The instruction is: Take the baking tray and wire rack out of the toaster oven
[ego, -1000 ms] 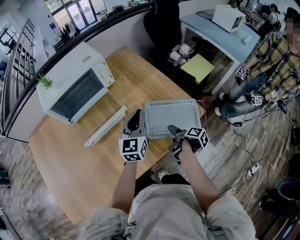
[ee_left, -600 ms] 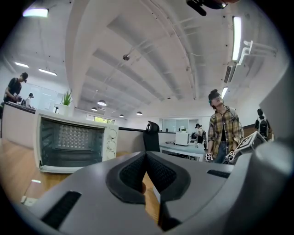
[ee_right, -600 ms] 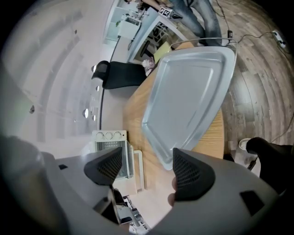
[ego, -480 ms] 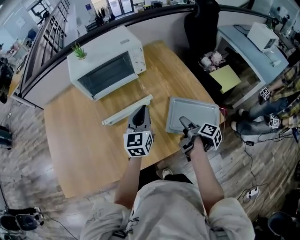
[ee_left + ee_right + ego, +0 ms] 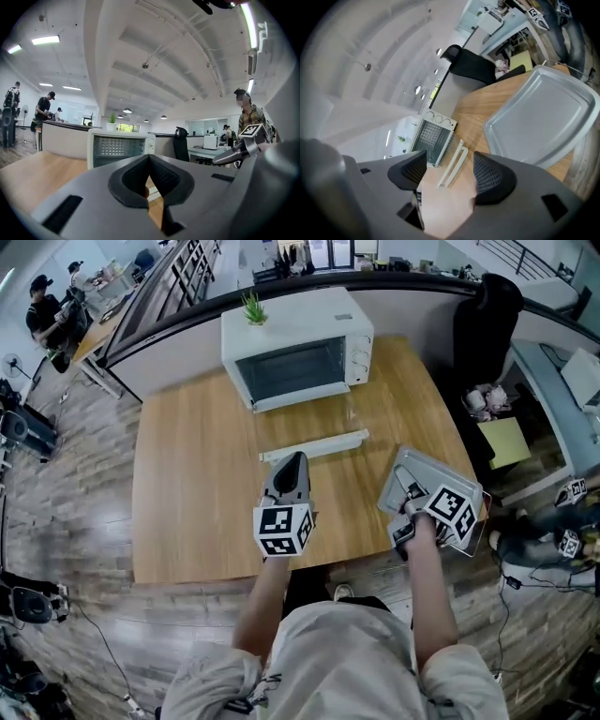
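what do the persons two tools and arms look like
Both the left tool and the right tool have grey bodies that taper to two jaws lined with dark, ridged pads. Each carries a white cube printed with black square markers. No cables are visible. The forearms are bare, and the person wears a light beige top with short sleeves.

Wooden table (image 5: 187,502), long white strip (image 5: 314,444) lying on it, small green plant (image 5: 253,307), black office chair (image 5: 487,320) beyond
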Demonstrator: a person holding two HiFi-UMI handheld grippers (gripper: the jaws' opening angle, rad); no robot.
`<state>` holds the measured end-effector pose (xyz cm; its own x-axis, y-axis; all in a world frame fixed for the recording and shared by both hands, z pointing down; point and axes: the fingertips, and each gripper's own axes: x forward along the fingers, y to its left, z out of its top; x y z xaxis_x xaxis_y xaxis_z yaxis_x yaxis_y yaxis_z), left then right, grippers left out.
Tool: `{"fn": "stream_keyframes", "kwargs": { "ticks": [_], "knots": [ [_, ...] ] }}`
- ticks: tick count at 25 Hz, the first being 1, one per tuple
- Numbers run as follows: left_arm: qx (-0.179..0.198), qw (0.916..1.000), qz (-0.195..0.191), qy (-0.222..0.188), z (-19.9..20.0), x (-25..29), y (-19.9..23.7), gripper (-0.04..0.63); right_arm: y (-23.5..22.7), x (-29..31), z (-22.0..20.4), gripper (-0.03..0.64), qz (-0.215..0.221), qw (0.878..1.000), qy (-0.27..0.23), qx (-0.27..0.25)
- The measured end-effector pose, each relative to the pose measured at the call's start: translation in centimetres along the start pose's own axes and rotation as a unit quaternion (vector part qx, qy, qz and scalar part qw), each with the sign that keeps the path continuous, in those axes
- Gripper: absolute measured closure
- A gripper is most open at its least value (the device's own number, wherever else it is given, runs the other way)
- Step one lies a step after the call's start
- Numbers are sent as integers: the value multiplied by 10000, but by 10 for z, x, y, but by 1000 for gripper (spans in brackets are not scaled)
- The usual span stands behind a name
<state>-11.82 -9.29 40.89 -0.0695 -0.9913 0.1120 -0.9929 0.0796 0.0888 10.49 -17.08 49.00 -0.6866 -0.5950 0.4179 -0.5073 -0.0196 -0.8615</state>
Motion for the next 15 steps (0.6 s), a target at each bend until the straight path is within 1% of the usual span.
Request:
{"fn": "stream_keyframes", "kwargs": {
  "ticks": [2,4,6,8,11,13,15],
  "knots": [
    [-125,9999,108,7,0,-14,11,581,13,4,-6,296,116,9990,81,-422],
    [-153,9997,215,11,0,-26,22,581,29,11,-10,296,235,9958,110,-880],
    [-126,9991,401,21,-4,-38,35,581,43,19,-14,298,335,9911,101,-1286],
    [-195,9977,650,32,-11,-52,48,581,57,27,-18,299,471,9849,148,-1660],
    [-317,9947,974,12,-14,-71,66,581,90,34,-25,299,807,9695,164,-2309],
    [-336,9932,1109,-50,-11,-82,74,581,110,35,-27,299,1046,9553,17,-2767],
    [-308,9918,1230,-137,-5,-92,81,581,125,35,-28,301,1274,9437,-133,-3051]
  ]
}}
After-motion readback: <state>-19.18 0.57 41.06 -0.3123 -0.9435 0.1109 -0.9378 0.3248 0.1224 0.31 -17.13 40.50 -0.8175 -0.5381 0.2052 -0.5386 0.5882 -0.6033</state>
